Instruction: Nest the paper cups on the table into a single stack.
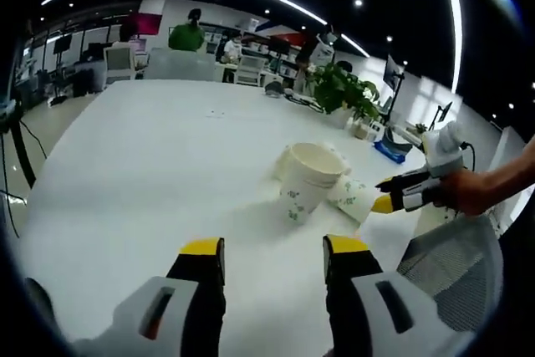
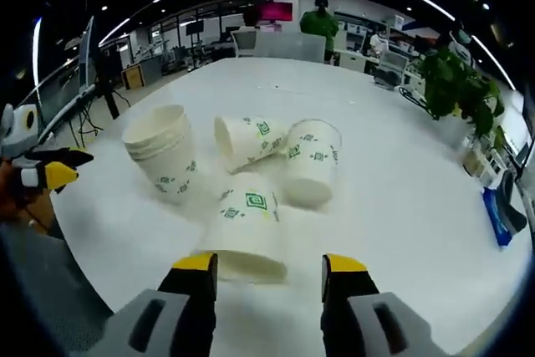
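Cups perhaps four; left view hides some.

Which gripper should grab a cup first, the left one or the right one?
Probably the right gripper. Its open jaws already sit at the rim of the nearest cup, lying on the table. The left gripper is open too, but the stack stands further ahead of it.

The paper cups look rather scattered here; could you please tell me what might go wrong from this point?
The nearest cup lies on its side close to the table edge, right before the open right tongs; a nudge could roll it off. Two more cups also lie tipped and may roll away when touched. The upright stack might topple if a cup is pushed in off-centre.
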{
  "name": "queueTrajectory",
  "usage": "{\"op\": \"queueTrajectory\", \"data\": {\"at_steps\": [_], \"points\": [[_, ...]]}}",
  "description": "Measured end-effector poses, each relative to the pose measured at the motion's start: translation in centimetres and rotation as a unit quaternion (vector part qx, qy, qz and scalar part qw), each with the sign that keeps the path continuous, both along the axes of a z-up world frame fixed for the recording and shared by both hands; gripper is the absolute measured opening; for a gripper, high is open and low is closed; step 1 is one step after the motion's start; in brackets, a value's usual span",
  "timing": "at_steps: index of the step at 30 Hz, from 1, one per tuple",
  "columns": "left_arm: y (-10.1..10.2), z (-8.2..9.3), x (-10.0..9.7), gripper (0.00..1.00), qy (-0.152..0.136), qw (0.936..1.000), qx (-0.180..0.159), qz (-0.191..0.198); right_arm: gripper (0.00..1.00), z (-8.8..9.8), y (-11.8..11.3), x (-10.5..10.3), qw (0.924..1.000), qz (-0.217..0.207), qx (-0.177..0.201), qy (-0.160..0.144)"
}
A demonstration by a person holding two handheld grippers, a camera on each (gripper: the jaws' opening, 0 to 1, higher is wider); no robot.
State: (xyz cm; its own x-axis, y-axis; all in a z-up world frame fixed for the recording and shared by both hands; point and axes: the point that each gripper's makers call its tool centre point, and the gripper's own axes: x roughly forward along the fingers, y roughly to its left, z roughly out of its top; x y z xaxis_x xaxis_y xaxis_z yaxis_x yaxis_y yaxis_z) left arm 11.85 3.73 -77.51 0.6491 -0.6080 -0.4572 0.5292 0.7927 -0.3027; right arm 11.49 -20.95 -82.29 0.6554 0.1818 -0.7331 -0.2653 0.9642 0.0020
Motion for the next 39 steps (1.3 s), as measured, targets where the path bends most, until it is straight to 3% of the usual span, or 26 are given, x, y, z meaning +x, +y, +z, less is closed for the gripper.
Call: {"op": "queueTrajectory", "data": {"at_steps": [2, 4, 7, 13, 17, 21, 27, 39], "points": [[0.2, 0.2, 0.1, 0.44, 0.000, 1.0000, -0.002, 0.005, 0.44, 0.2, 0.2, 0.2, 1.0000, -0.002, -0.001, -0.003], [0.4, 0.2, 0.2, 0.44, 0.000, 1.0000, -0.002, 0.008, 0.39, 0.1, 0.8, 0.3, 0.9996, -0.009, 0.026, -0.002], [0.6, 0.2, 0.1, 0.44, 0.000, 0.9999, -0.006, 0.013, 0.38, -0.3, 0.9, 0.5, 0.9999, 0.003, 0.009, -0.004], [0.7, 0.3, 0.1, 0.43, -0.001, 0.9998, -0.007, 0.021, 0.37, -1.4, 1.2, 1.4, 0.9997, -0.007, 0.021, 0.005], [0.6, 0.3, 0.2, 0.42, -0.002, 0.9998, -0.004, 0.019, 0.25, -1.4, 1.5, 2.1, 0.9996, -0.015, 0.026, 0.002], [0.6, 0.5, 0.0, 0.40, 0.002, 0.9998, -0.012, 0.017, 0.20, -1.6, 2.0, 2.0, 0.9994, -0.010, 0.033, 0.010], [0.1, 0.3, -0.2, 0.39, 0.005, 0.9999, -0.009, 0.009, 0.00, -1.0, 2.0, 1.8, 0.9985, -0.022, 0.050, 0.001], [-0.1, -0.2, -0.4, 0.40, 0.006, 1.0000, 0.002, -0.007, 0.00, 0.6, 1.1, 0.9, 0.9978, -0.026, 0.059, -0.015]]}}
